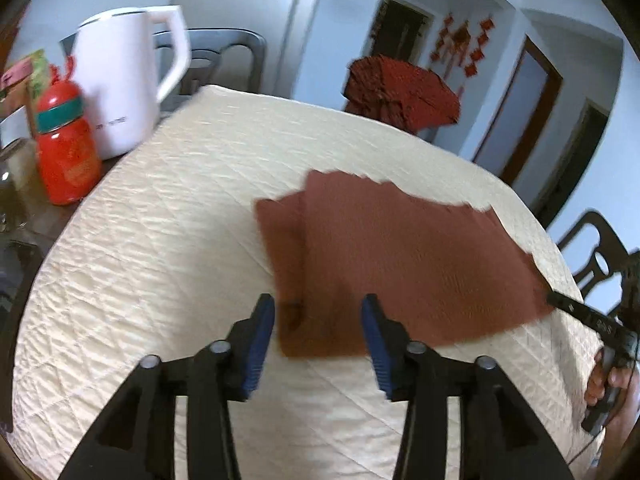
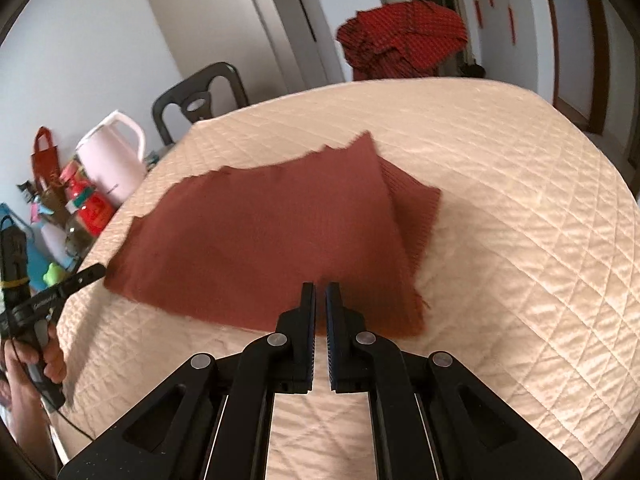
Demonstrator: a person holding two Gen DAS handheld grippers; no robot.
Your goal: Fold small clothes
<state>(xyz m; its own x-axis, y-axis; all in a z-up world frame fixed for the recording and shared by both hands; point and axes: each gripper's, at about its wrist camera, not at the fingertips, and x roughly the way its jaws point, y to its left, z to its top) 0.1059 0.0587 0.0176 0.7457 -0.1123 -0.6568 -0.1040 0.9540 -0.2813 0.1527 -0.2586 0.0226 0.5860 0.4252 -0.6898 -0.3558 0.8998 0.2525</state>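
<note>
On the round table with the cream quilted cover (image 1: 168,216) lies a small brown cloth (image 1: 400,264). It is already folded over, because a second layer peeks out along one side. It lies flat, and its long side runs across from one pair of tongs to the other.

The left tongs (image 1: 318,320) are spread wide apart and hold nothing. They hang just over the near corner of the cloth. The right tongs (image 2: 320,300) are almost pressed together, with only a thin gap. Their tips sit right at the near edge of the cloth, but I cannot tell if they pinch it.

Both tongs are close to the near edge, each at its own end. I think the next fold goes away from the person, toward the far edge.

A white kettle (image 1: 120,80) and a red jar (image 1: 64,148) stand off to the side.
</note>
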